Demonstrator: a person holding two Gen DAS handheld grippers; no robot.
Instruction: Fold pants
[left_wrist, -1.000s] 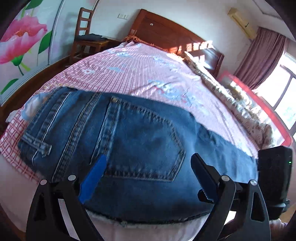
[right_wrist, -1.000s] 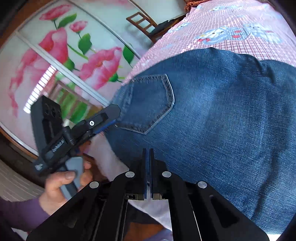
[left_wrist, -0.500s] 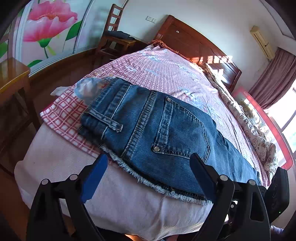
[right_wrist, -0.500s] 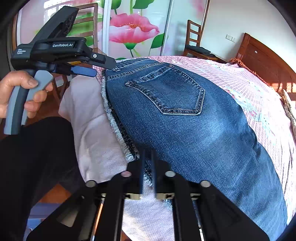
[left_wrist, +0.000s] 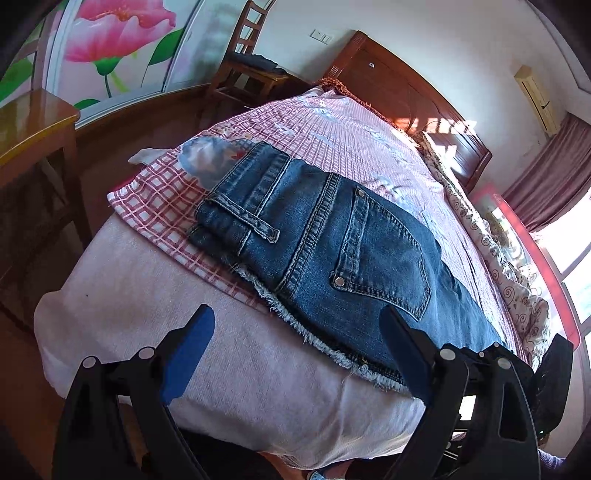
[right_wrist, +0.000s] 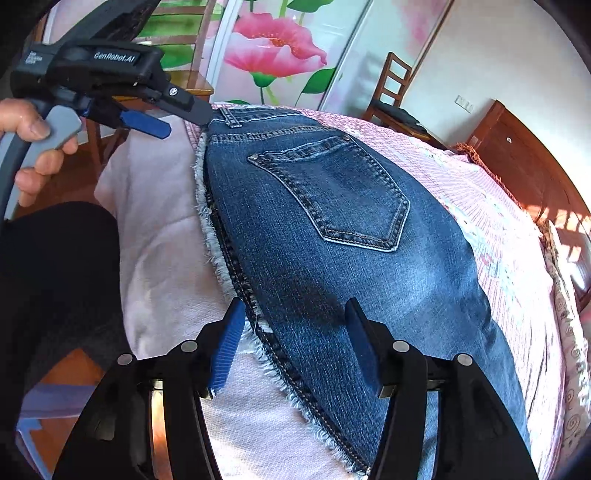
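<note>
"GenRobot.AI" in white on left hand-held gripper (right_wrist: 177, 110) body

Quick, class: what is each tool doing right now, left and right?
Left tool: open, holding nothing.
Right tool: open, jaws just been opening; jeans edge lies between them, unpinched.

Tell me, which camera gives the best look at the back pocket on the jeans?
The right wrist view. There the back pocket lies open and well lit near the middle, its whole stitched outline clear. The left wrist view shows the same pocket from the side, foreshortened, with its lower tip close to one finger of the gripper.
</note>
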